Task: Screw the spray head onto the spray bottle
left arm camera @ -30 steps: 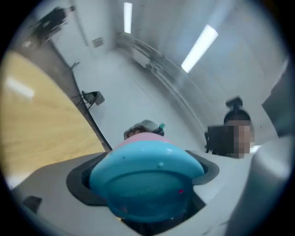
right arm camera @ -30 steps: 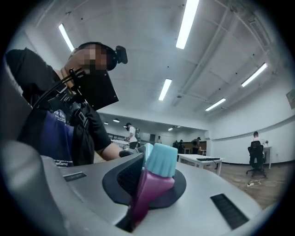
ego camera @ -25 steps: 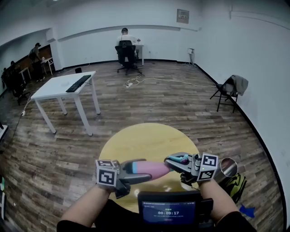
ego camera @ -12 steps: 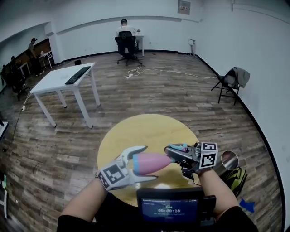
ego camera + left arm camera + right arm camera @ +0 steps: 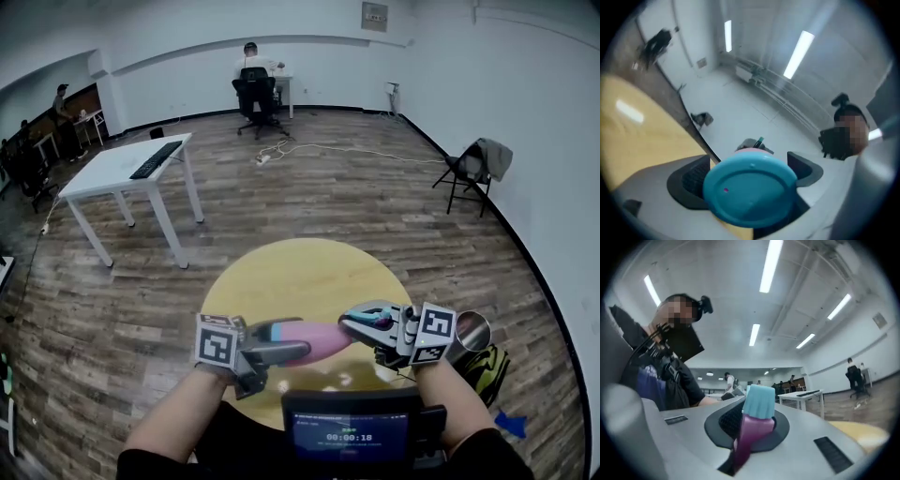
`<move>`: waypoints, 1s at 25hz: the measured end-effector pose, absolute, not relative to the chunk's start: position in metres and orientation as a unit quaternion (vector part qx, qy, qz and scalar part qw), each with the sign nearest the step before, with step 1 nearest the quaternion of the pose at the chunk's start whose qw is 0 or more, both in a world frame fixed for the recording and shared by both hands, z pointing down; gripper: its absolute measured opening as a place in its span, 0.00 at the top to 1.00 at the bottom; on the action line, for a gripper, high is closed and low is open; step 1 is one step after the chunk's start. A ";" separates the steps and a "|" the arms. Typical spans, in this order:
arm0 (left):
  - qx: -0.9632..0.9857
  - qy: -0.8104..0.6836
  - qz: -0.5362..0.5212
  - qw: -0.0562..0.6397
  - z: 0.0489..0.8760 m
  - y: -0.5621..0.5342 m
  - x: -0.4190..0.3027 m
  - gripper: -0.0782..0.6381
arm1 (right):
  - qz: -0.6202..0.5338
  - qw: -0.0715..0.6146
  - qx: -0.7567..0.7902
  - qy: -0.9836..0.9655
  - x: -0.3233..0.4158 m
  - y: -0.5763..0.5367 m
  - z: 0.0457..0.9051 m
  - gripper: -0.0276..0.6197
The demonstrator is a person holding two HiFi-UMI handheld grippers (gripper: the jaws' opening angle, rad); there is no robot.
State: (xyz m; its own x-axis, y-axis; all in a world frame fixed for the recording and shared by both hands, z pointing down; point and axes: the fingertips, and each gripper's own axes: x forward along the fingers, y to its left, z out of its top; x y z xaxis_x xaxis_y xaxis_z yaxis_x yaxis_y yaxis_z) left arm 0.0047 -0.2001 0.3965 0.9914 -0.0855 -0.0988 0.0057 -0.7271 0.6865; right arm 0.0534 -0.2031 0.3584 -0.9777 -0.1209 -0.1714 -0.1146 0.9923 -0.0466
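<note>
Two grips: left claw (image 5: 292,339) clamps spray bottle (image 5: 323,340), right claw (image 5: 359,324) pinches spray head (image 5: 380,322).

One spray bottle (image 5: 317,341), one spray head (image 5: 377,322), one left gripper (image 5: 296,339) and one right gripper (image 5: 349,324) are counted; one round table (image 5: 295,277), one white table (image 5: 117,171), one office chair (image 5: 254,90) and one folding chair (image 5: 468,174) are seen.

The round yellow worktop (image 5: 302,274) stands on a wood-plank floor (image 5: 375,187), its glossy top catching pale light reflections.
</note>
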 end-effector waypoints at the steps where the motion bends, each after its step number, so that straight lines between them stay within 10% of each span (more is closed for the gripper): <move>1: 0.950 -0.057 -0.061 0.302 0.390 -0.202 -0.002 0.13 | -0.063 0.104 -0.068 0.990 0.060 -0.214 0.363 0.93; 7: 0.975 -0.184 0.111 -0.050 0.409 -0.201 -0.018 0.13 | -0.234 0.158 -0.080 0.956 0.079 -0.249 0.386 0.93; 11: 0.965 -0.126 0.169 -0.154 0.429 -0.179 0.016 0.14 | -0.215 0.115 -0.043 0.969 0.050 -0.228 0.378 0.93; 14: 0.990 -0.069 0.124 -0.018 0.425 -0.175 0.019 0.14 | -0.150 0.107 -0.050 0.982 0.049 -0.215 0.363 0.93; 19: 0.874 0.098 -0.017 0.476 0.420 -0.170 0.014 0.14 | 0.082 0.045 -0.035 0.995 0.035 -0.168 0.347 0.93; 22: 0.888 0.053 -0.066 0.451 0.410 -0.184 0.008 0.13 | 0.024 0.064 -0.051 0.996 0.043 -0.189 0.358 0.93; 25: 0.965 -0.071 -0.044 0.248 0.401 -0.209 -0.010 0.13 | -0.153 0.133 -0.103 0.974 0.068 -0.242 0.372 0.93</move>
